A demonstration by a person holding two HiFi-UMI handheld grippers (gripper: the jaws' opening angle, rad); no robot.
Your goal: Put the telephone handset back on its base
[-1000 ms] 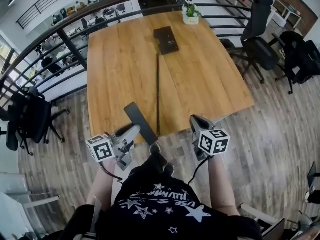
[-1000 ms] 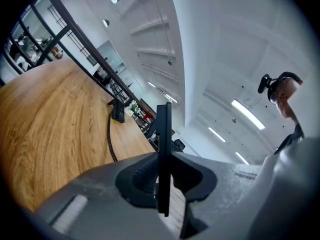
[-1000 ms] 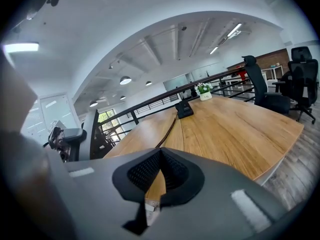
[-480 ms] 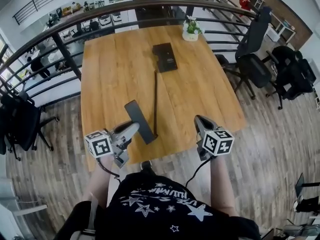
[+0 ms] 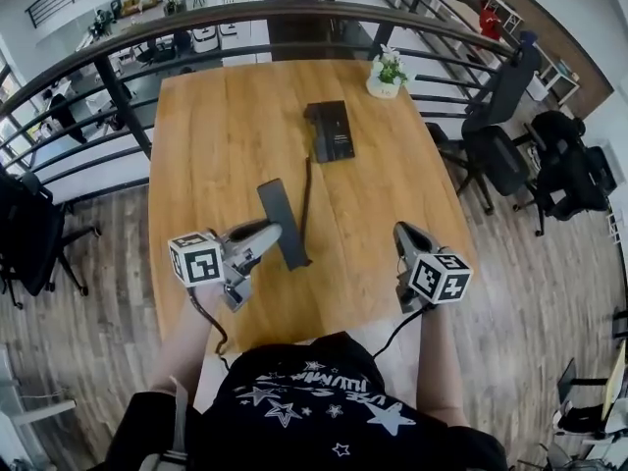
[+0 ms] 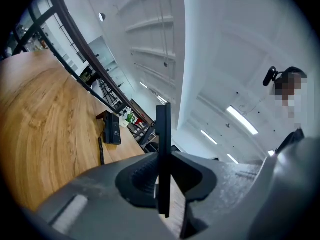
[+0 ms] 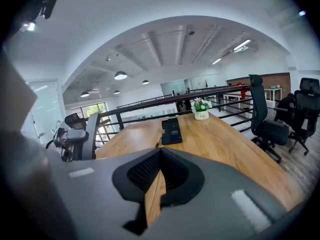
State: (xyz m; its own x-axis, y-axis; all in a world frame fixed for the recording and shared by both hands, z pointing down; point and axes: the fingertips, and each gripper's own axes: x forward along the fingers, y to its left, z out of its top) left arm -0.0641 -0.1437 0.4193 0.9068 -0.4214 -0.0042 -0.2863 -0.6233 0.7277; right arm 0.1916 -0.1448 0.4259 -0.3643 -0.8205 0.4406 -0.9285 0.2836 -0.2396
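The black telephone handset (image 5: 282, 222) hangs above the near part of the wooden table (image 5: 206, 145), with my left gripper (image 5: 267, 234) shut on its lower end. In the left gripper view the handset (image 6: 163, 144) stands edge-on between the jaws. A dark coiled cord (image 5: 304, 192) runs from it to the black telephone base (image 5: 330, 131), which lies farther back on the table. The base (image 7: 171, 130) also shows ahead in the right gripper view. My right gripper (image 5: 405, 235) hovers over the table's near right edge, shut and holding nothing.
A small potted plant (image 5: 385, 75) stands at the table's far right corner. A dark metal railing (image 5: 245, 13) curves round the far side. Black office chairs (image 5: 500, 135) stand to the right, another (image 5: 29, 234) to the left. Wood floor lies below.
The view has moved forward over the table. Both grippers now hang above the tabletop rather than before its edge. The left gripper still holds the handset, nearer the base.
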